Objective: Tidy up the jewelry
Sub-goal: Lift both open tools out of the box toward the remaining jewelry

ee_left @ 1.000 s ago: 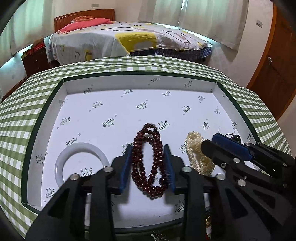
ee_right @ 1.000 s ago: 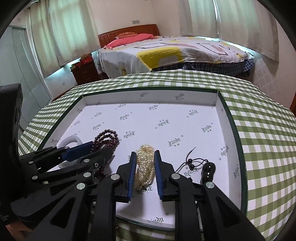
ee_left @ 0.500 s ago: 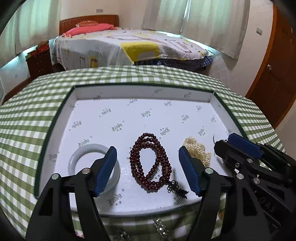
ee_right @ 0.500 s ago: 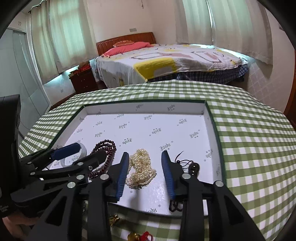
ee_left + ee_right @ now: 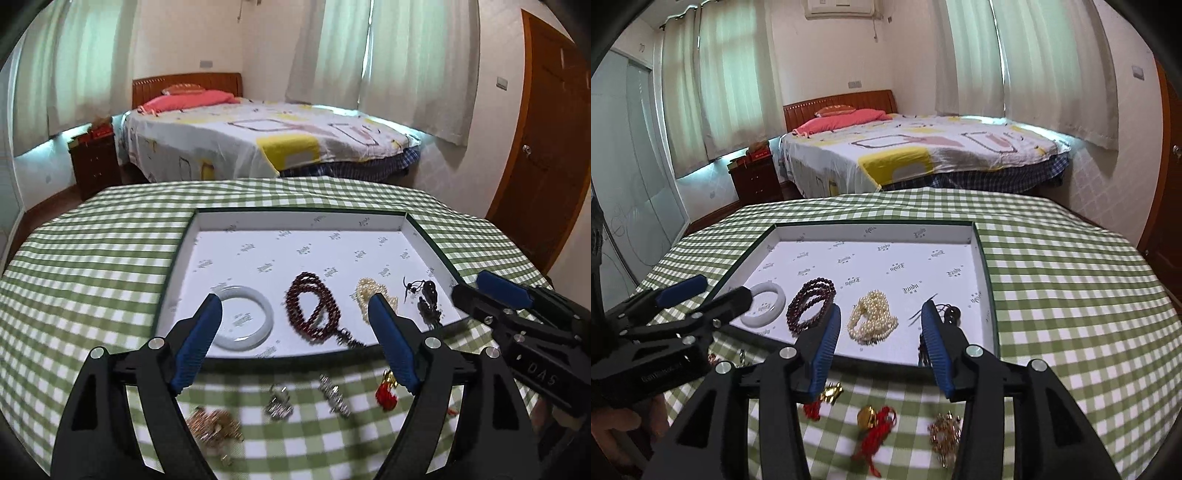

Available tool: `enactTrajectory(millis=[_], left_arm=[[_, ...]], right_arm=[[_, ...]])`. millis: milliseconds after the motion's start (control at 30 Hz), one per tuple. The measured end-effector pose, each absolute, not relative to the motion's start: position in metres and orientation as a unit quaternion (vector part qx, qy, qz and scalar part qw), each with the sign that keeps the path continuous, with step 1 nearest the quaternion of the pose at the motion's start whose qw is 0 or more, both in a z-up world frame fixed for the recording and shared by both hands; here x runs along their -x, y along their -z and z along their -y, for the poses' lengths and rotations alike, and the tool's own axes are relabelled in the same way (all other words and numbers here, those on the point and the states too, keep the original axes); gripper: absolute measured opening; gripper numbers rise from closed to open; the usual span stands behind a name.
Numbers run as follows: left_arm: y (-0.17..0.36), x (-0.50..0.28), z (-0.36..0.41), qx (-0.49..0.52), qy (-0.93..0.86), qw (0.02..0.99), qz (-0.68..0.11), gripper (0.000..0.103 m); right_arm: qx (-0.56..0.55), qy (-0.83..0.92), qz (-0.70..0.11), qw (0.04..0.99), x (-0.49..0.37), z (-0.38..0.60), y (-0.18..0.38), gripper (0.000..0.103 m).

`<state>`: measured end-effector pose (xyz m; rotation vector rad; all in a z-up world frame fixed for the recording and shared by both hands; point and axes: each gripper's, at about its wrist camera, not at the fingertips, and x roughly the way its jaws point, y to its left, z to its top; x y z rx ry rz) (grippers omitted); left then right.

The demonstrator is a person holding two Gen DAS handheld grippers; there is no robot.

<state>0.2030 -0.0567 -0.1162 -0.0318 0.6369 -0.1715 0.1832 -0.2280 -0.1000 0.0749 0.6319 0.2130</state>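
Gold and red trinkets (image 5: 873,419) lie beneath both grippers' just-parted, empty fingers (image 5: 197,341).

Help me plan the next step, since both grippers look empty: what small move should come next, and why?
Probably lower the right gripper, its jaws open and just widened, onto the gold charm with the red cord on the cloth. Four pieces, the pearl strand among them, already lie in the box, while loose ones wait outside it.
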Motion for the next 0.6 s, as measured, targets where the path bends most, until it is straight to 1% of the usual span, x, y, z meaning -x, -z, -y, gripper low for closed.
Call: enactTrajectory(millis=[500, 600], left_arm=[[0.124, -0.140, 0.017, 0.024, 0.046, 0.949, -0.311, 0.080], [0.127, -0.129, 0.009, 0.025, 0.036, 0.948, -0.314, 0.080]], right_arm=[[-0.027, -0.103, -0.304, 0.947, -0.132, 0.228, 0.107, 0.046], [-0.026, -0.102, -0.303, 0.947, -0.122, 0.229, 0.109, 0.047]])
